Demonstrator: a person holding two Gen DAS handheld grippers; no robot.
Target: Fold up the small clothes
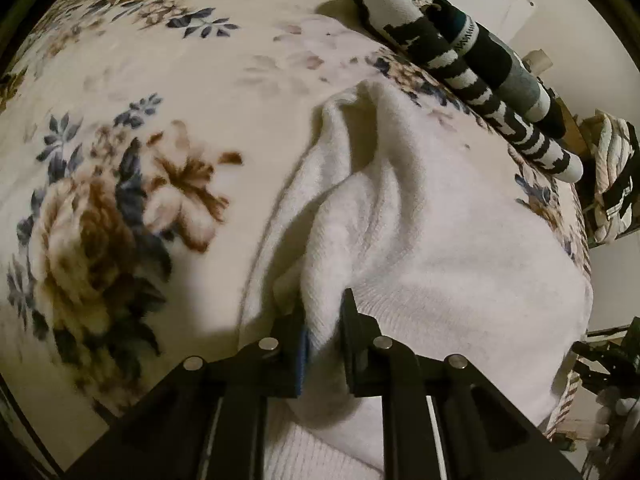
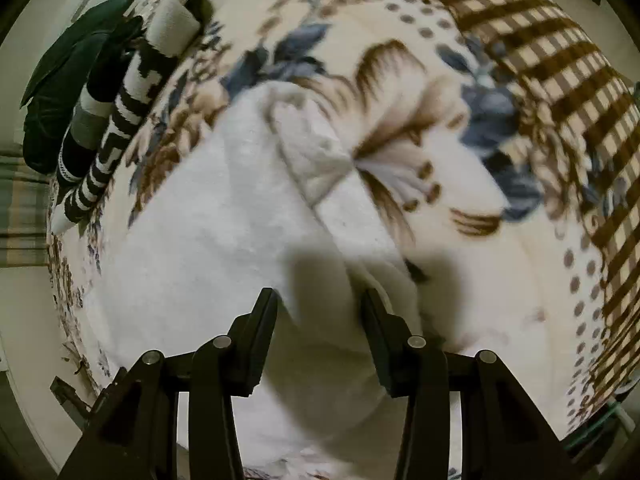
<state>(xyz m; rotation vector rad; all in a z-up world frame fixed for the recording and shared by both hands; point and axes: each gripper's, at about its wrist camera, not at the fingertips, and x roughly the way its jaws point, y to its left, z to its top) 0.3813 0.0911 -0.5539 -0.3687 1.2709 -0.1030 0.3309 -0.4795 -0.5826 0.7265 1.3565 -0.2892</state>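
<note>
A white knit garment [image 1: 420, 240] lies rumpled on a floral blanket [image 1: 120, 80]. In the left wrist view, my left gripper [image 1: 322, 320] is shut on a raised fold of it near its ribbed edge, and the cloth is squeezed between the two black fingers [image 1: 352, 320]. The right wrist view shows the same white garment [image 2: 192, 232] spread over the blanket [image 2: 500, 280], with a thicker cream band [image 2: 316, 160] on top. My right gripper [image 2: 320, 316] hovers over its shadowed near part with the jaws apart. The cloth lies between them, and the pads do not press it.
Black-and-white patterned socks [image 1: 480, 88] [image 2: 116, 128] and darker socks lie in a row along the blanket's edge, beside a dark green item [image 2: 68, 80]. The blanket has a brown checked border [image 2: 560, 80]. A quilted bundle [image 1: 612, 180] sits off the bed at right.
</note>
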